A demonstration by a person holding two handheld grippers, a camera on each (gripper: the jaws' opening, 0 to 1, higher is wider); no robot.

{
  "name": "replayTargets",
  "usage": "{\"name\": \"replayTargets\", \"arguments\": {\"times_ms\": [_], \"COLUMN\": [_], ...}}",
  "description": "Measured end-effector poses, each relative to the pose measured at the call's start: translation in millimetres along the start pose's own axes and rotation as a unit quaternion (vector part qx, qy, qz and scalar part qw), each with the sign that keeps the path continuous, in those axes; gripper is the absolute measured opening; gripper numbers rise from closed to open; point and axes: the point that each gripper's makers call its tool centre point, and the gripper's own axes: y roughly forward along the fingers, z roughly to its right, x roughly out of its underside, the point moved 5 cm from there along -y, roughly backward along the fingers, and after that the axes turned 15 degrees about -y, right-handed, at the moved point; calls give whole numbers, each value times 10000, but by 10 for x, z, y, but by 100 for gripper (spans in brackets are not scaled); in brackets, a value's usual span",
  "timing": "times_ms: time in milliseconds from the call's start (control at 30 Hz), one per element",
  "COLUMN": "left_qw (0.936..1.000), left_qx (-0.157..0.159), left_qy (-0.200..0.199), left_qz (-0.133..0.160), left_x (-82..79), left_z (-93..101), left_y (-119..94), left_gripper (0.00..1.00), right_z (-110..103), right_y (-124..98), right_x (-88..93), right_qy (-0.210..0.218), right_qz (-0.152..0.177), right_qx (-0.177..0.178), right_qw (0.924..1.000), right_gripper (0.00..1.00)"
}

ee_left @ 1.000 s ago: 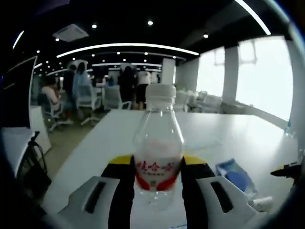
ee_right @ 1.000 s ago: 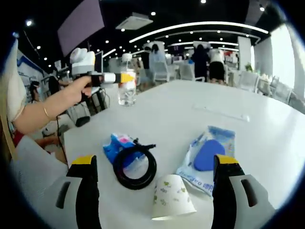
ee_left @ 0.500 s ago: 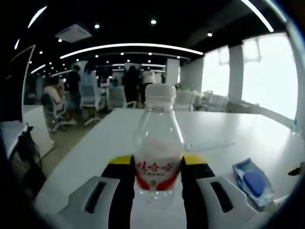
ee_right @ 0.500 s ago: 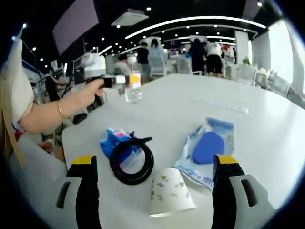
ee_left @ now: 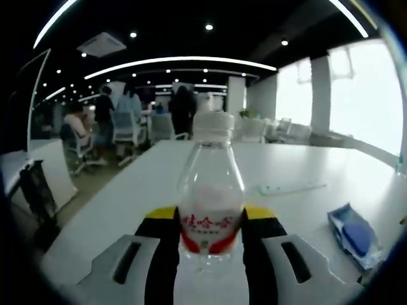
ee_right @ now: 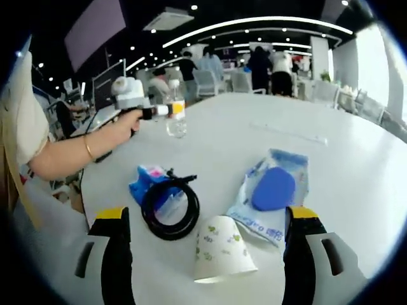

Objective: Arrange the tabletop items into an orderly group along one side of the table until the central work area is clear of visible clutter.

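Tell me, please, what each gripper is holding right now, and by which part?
The left gripper clamps the water bottle by its red-labelled lower body. The right gripper is open, holding nothing.

Bright room, soft fisheye pictures

Ceiling strips (ee_left: 178, 61) and windows (ee_left: 372, 95) are lighting the white worktop (ee_right: 356, 171), which is glaring; edges are bending, the background is blurring, and shadows are lying faint under the things.
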Motion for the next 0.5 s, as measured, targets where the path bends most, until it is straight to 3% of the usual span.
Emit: {"name": "replayTargets", "arguments": {"times_ms": [100, 467, 500], "left_qw": [9997, 9998, 9999], "left_qx": [29, 27, -10], "left_qy": [-215, -211, -54], "left_qz": [74, -18, 109], "left_x": [23, 180, 141], "left_z": [3, 15, 2], "left_y": [15, 6, 22], "left_gripper": [35, 35, 35], "right_z": [-2, -21, -34], "right_y": [-3, 1, 0], "right_x": [-34, -19, -14], "right_qy": [362, 318, 282], "right_qz": [232, 176, 150], "right_qx": [-120, -127, -152], "right_qw": [9990, 9993, 9994], "right_gripper": [100, 100, 100]}}
